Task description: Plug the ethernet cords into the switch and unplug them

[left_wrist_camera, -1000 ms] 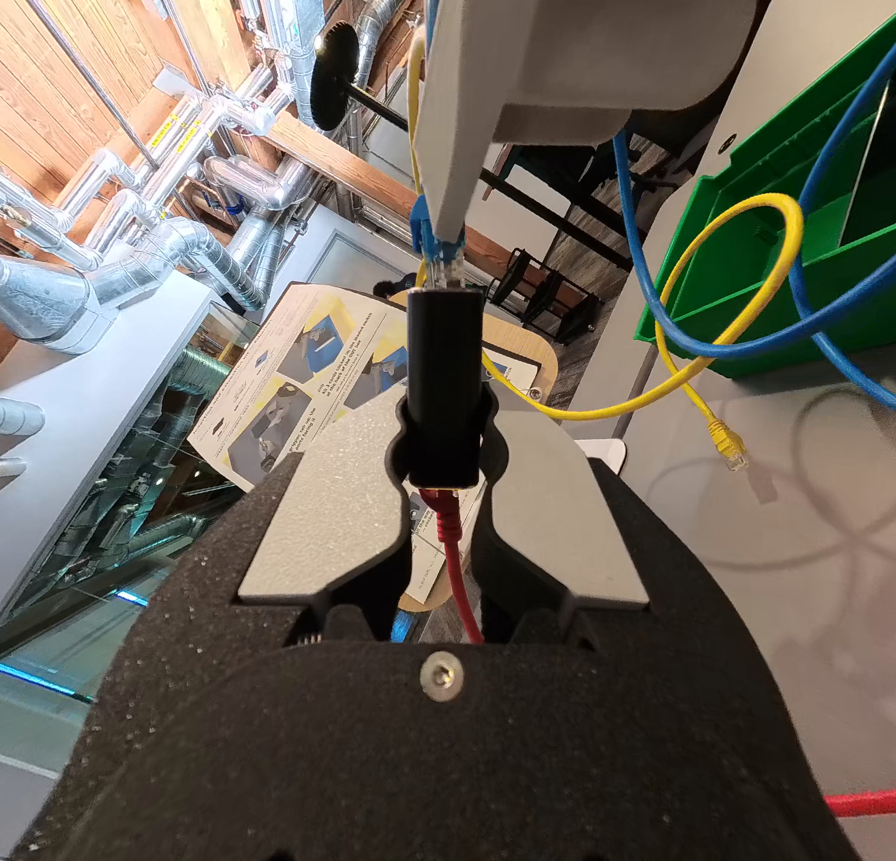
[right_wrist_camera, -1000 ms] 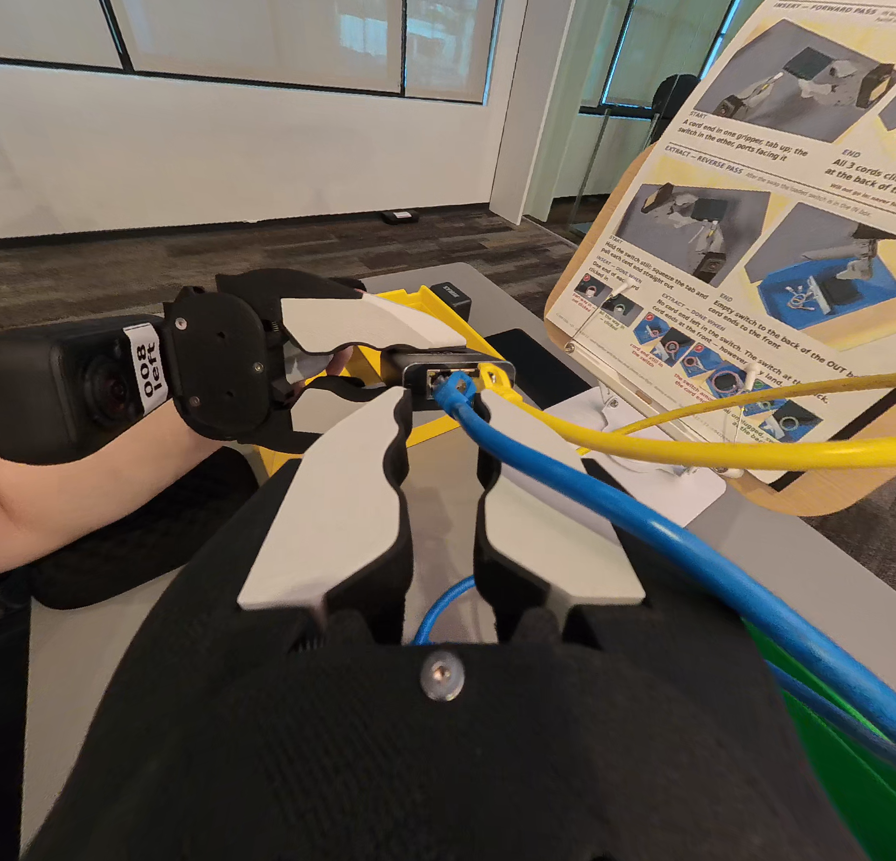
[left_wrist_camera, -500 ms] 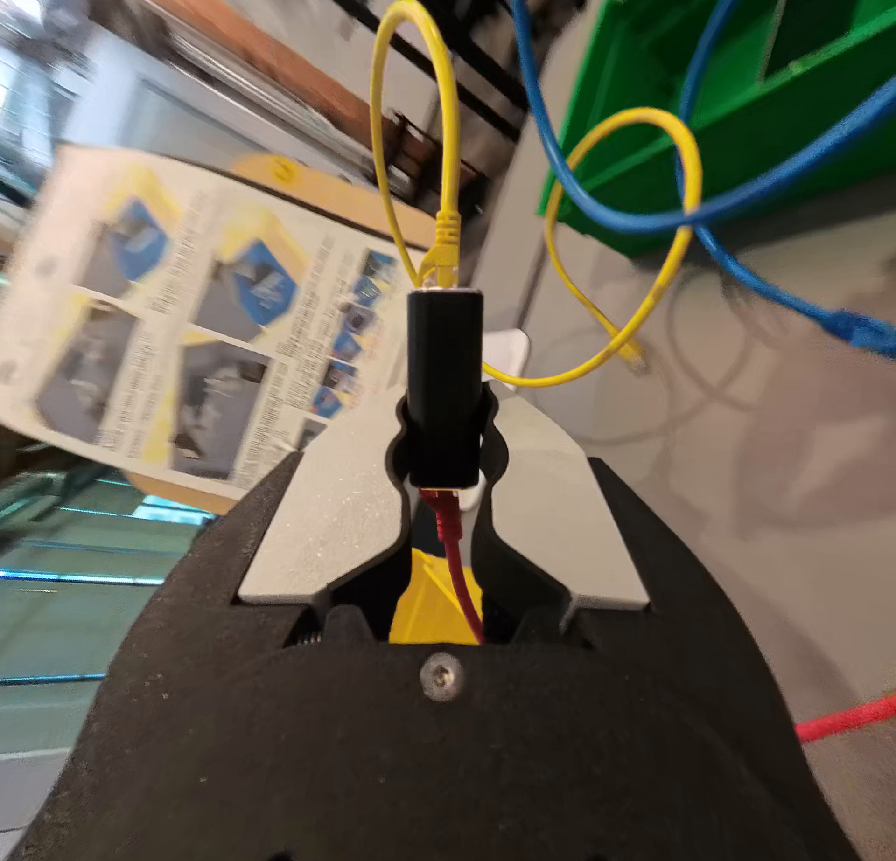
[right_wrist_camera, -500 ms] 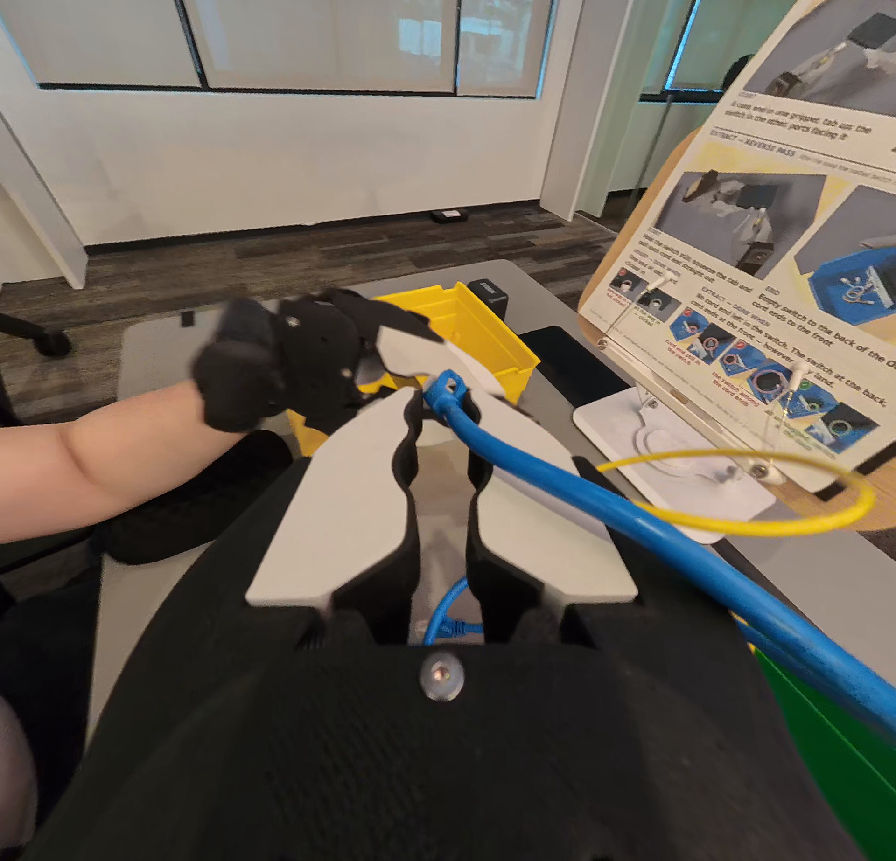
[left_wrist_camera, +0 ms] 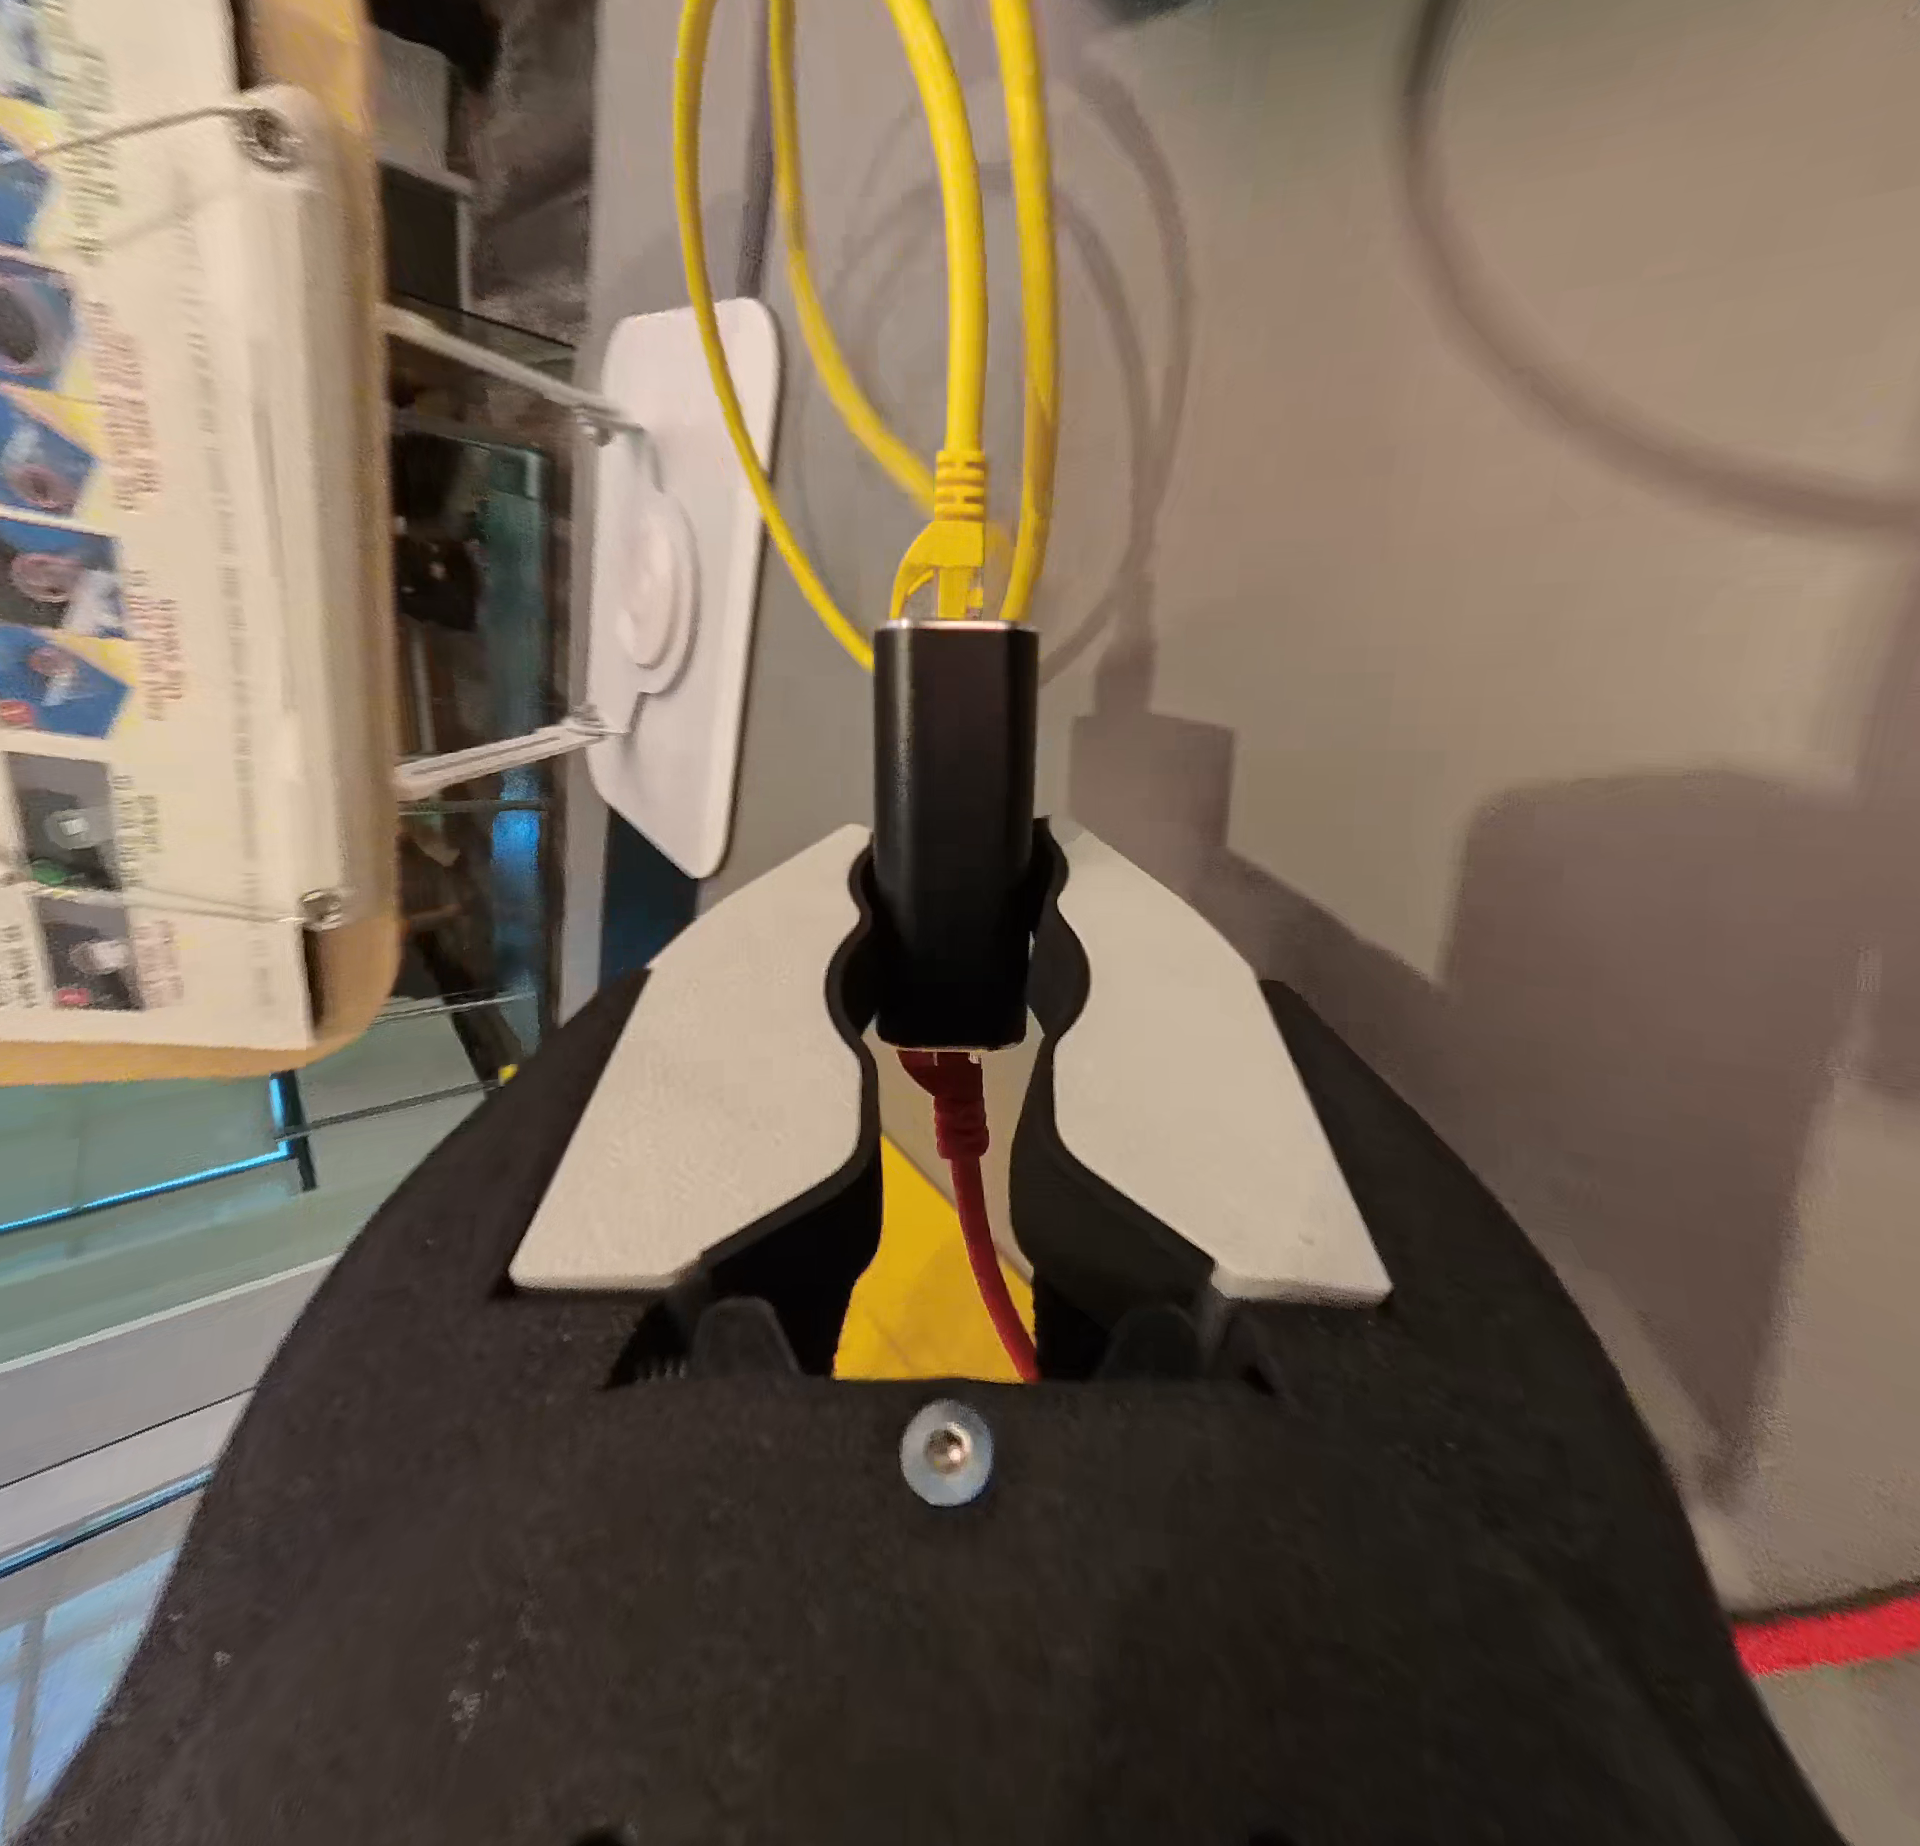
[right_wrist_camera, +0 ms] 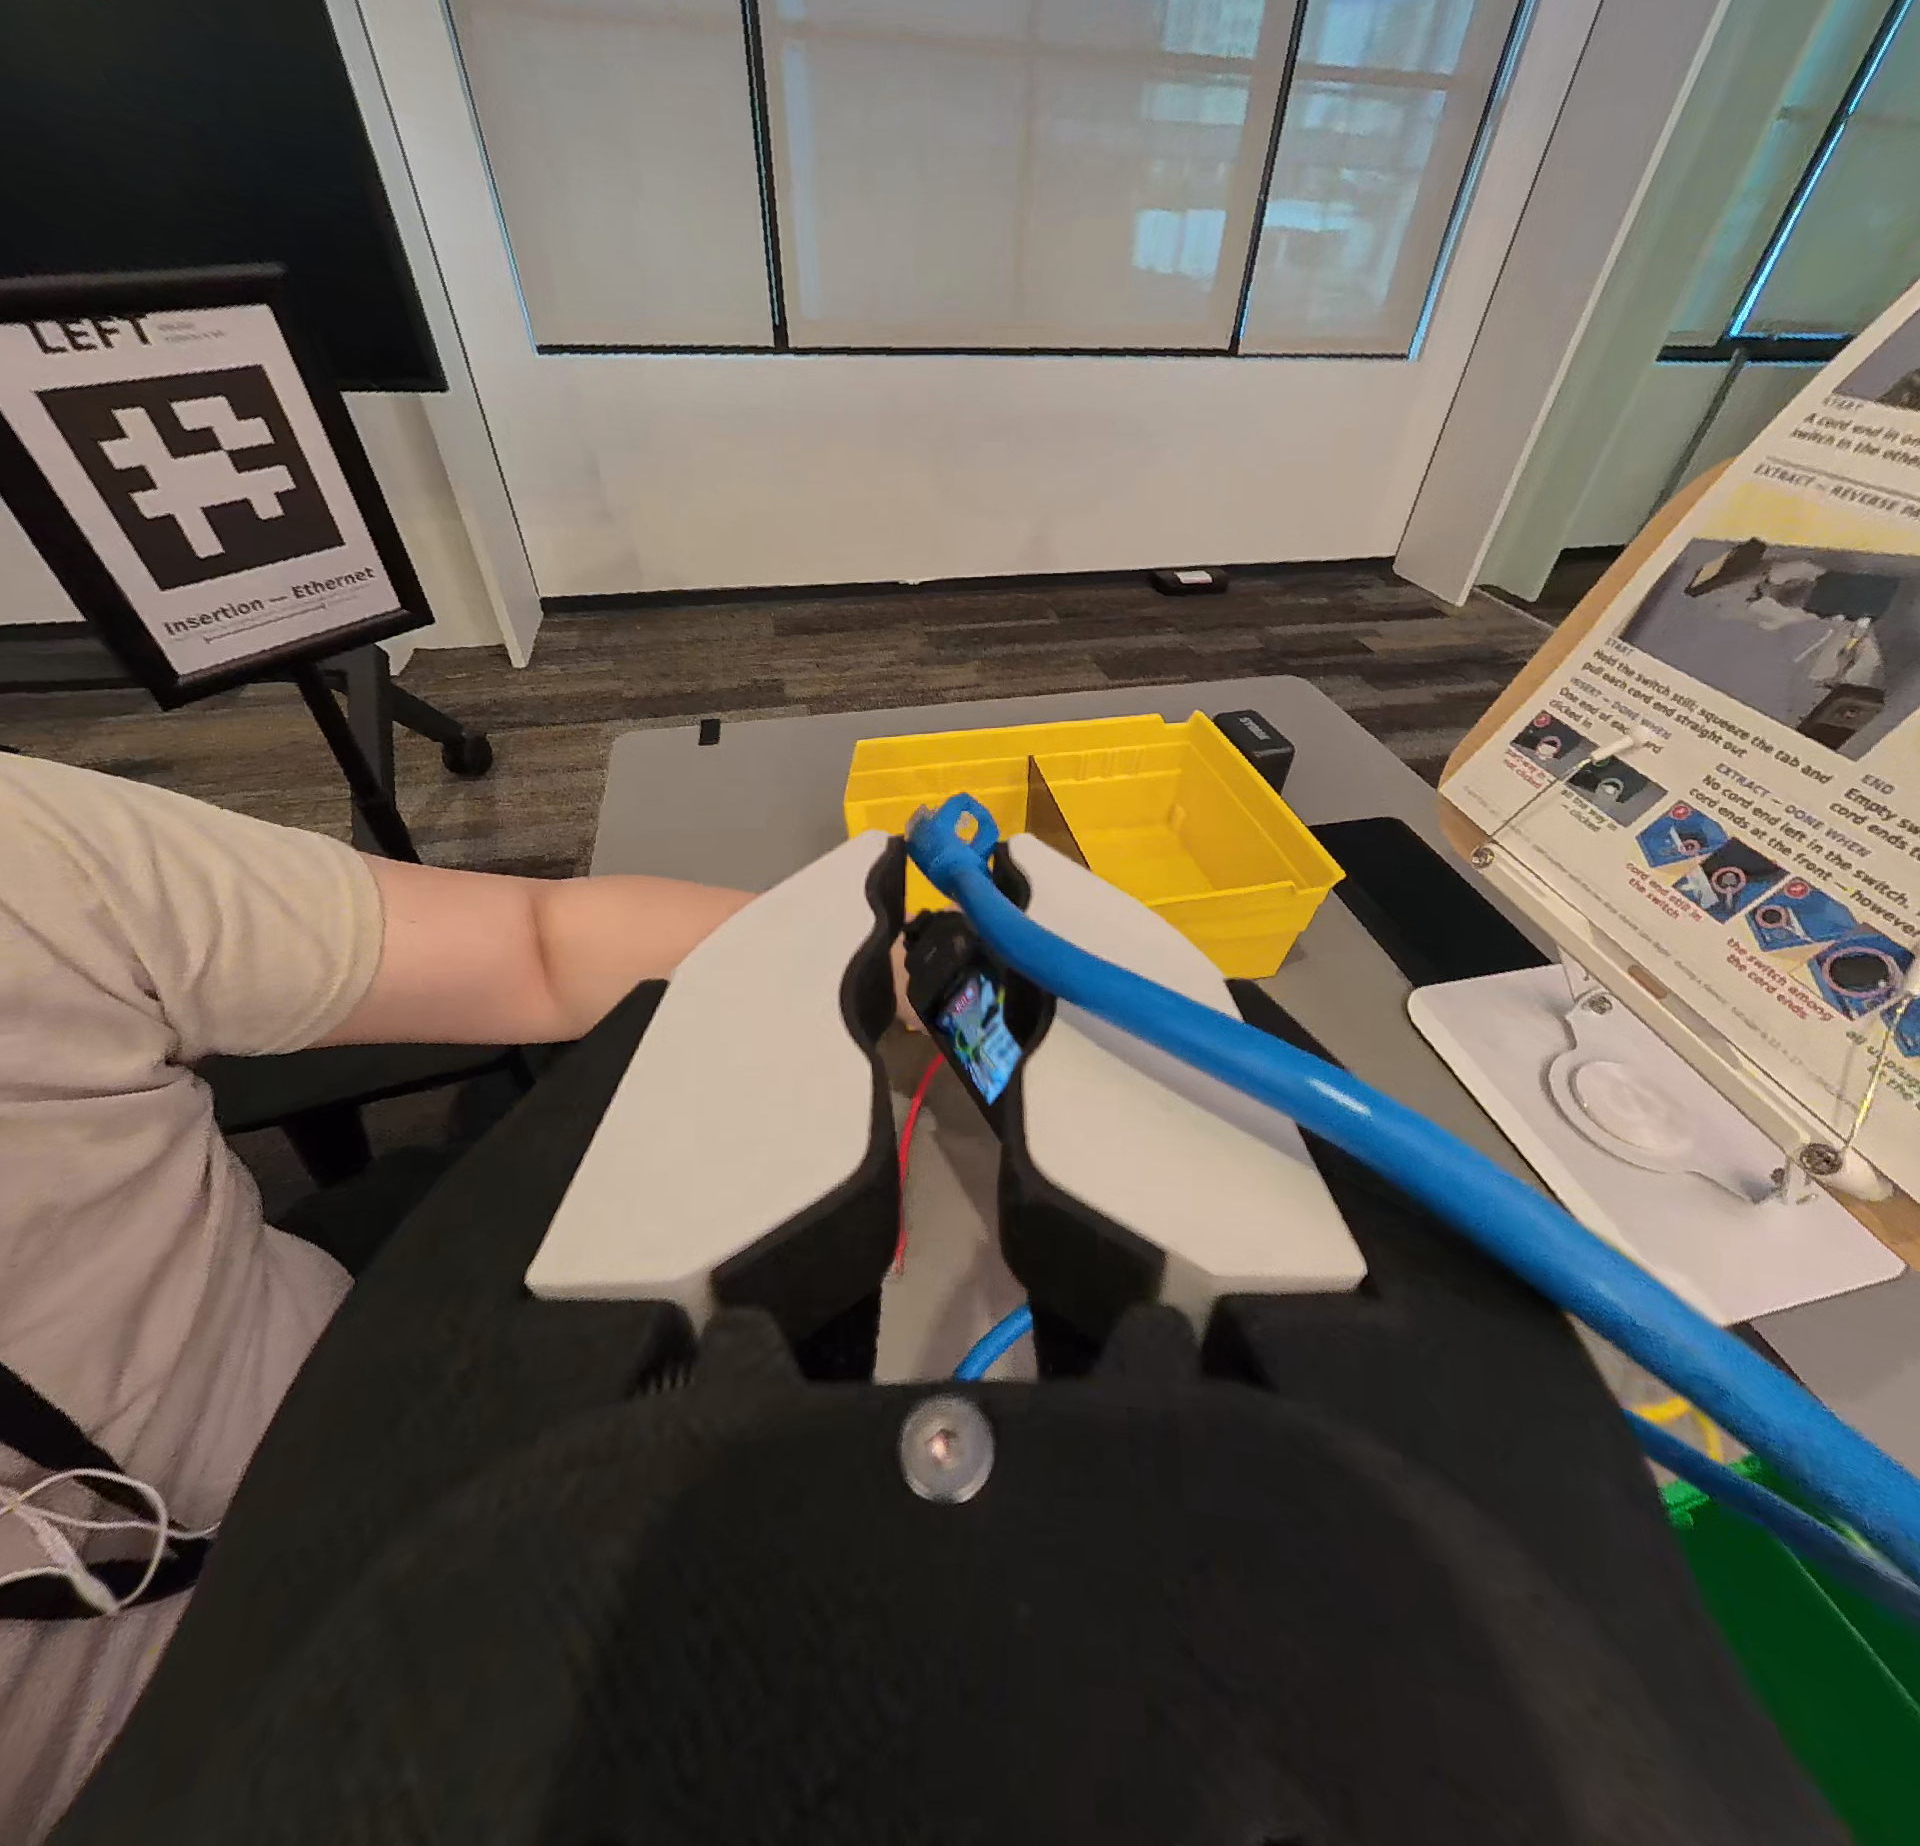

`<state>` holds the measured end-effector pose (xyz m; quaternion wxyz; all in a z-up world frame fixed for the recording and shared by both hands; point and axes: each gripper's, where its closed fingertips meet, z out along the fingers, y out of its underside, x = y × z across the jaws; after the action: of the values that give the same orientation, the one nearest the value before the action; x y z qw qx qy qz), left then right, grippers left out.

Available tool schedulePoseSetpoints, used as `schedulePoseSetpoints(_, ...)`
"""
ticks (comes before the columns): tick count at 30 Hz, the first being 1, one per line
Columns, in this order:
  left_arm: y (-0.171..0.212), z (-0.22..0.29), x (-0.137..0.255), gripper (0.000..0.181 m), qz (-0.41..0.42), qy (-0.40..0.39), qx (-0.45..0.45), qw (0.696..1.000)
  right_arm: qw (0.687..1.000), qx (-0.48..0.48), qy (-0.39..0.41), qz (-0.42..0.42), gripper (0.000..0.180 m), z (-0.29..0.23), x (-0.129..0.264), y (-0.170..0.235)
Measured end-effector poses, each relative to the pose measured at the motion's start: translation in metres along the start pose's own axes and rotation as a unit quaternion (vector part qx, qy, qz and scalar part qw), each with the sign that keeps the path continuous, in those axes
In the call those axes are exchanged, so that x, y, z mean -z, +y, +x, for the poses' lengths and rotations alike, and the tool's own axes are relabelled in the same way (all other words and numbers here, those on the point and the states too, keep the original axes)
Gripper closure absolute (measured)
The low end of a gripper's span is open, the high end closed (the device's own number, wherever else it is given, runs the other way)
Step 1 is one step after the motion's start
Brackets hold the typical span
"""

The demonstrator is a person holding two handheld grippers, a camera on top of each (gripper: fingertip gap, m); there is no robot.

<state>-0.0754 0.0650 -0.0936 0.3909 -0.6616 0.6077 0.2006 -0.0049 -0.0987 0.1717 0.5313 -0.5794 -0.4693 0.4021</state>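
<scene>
In the left wrist view my left gripper (left_wrist_camera: 954,861) is shut on the black switch (left_wrist_camera: 954,820), which sticks out forward past the fingers. A yellow cord (left_wrist_camera: 961,487) is plugged into its far end and loops above the grey table (left_wrist_camera: 1507,601). A red cord (left_wrist_camera: 971,1183) is plugged into its near end and runs back between the fingers. In the right wrist view my right gripper (right_wrist_camera: 951,851) is shut on the plug end of the blue cord (right_wrist_camera: 1351,1121), which trails off to the lower right. The left gripper (right_wrist_camera: 971,1017) shows low between my right fingers.
A yellow bin (right_wrist_camera: 1226,861) stands on the table ahead, with a small black box (right_wrist_camera: 1252,736) behind it. An instruction board (right_wrist_camera: 1766,809) on a white base (right_wrist_camera: 1621,1100) stands at the right. A green bin (right_wrist_camera: 1829,1692) is at the lower right. A person's arm (right_wrist_camera: 520,944) reaches in from the left. Spacing between my two grippers at the tips: around 30 centimetres.
The blue plug has come out of the switch and stays in my right gripper, which drew back. My left gripper swung down with the switch, yellow and red cords still plugged in.
</scene>
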Motion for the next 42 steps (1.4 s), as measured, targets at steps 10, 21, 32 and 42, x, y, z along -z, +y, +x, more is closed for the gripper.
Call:
schedulePoseSetpoints(10, -0.006, 0.045, -0.016, 0.157, 0.013, 0.093, 0.016, 0.995, 0.999, 0.010, 0.015, 0.047, 0.163, 0.000, 0.033, -0.017)
schedulePoseSetpoints(21, -0.005, 0.059, -0.012, 0.144, 0.009, 0.139, 0.026, 0.990, 0.999, 0.002, 0.019, 0.041, 0.163, 0.007, 0.033, -0.013)
schedulePoseSetpoints(32, -0.042, 0.009, 0.059, 0.126, 0.139, 0.167, 0.137, 0.966, 0.999, 0.002, 0.023, 0.033, 0.163, 0.025, 0.018, -0.003)
schedulePoseSetpoints(42, -0.073, -0.070, 0.234, 0.139, 0.481, 0.369, 0.365, 0.706, 0.987, 0.150, -0.022, 0.043, 0.163, 0.006, -0.040, 0.007)
